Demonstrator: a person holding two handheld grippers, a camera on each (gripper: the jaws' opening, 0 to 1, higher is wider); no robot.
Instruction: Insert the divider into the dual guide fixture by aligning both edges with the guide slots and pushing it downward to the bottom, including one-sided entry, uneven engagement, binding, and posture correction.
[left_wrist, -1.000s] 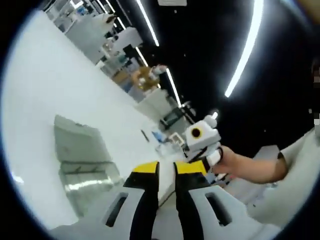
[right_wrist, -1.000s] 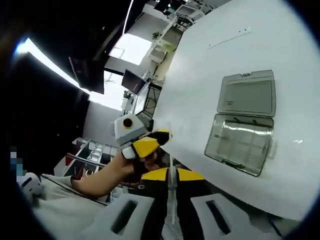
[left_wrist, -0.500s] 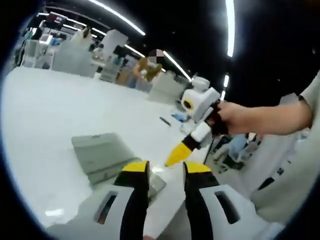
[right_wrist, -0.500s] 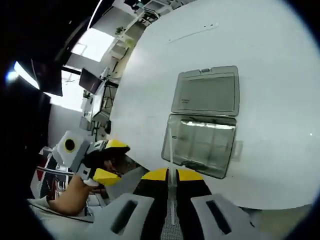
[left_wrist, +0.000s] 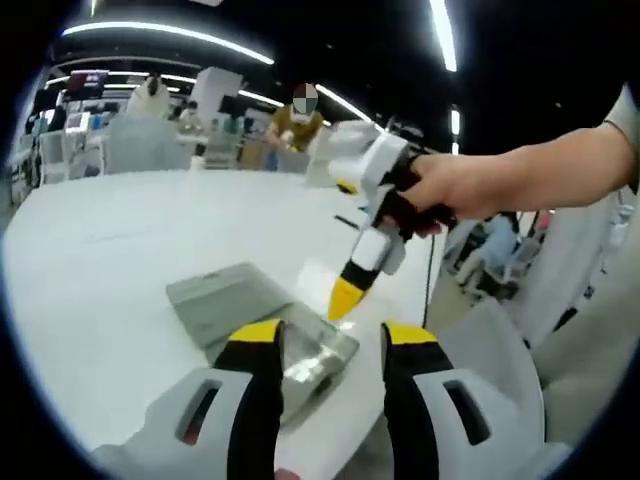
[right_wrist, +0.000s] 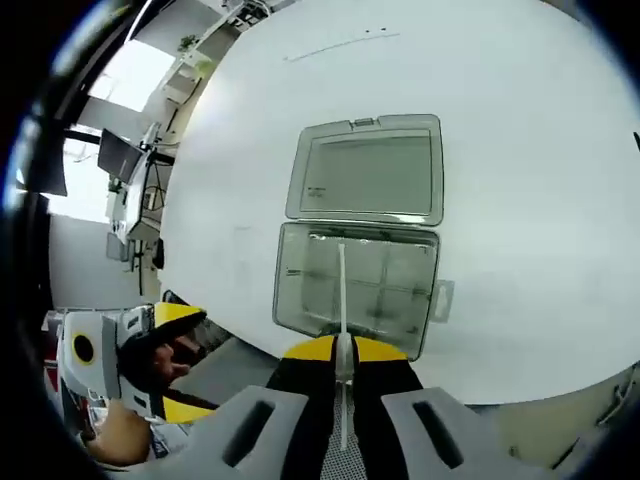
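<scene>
Over the white round tabletop (right_wrist: 520, 200), my right tool (right_wrist: 342, 350) is clamped on the thin clear plastic divider (right_wrist: 342, 290), hovering above the open translucent grey compartment box (right_wrist: 358, 285). Left tool (left_wrist: 330, 345) is apart, holding nothing. I'd square both edges before pushing.

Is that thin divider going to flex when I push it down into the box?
Probably: the divider shows as a thin white edge-on strip, so it likely bows if pushed unevenly. The clear box looks light and may slide on the table. The right gripper grips only one end.
</scene>
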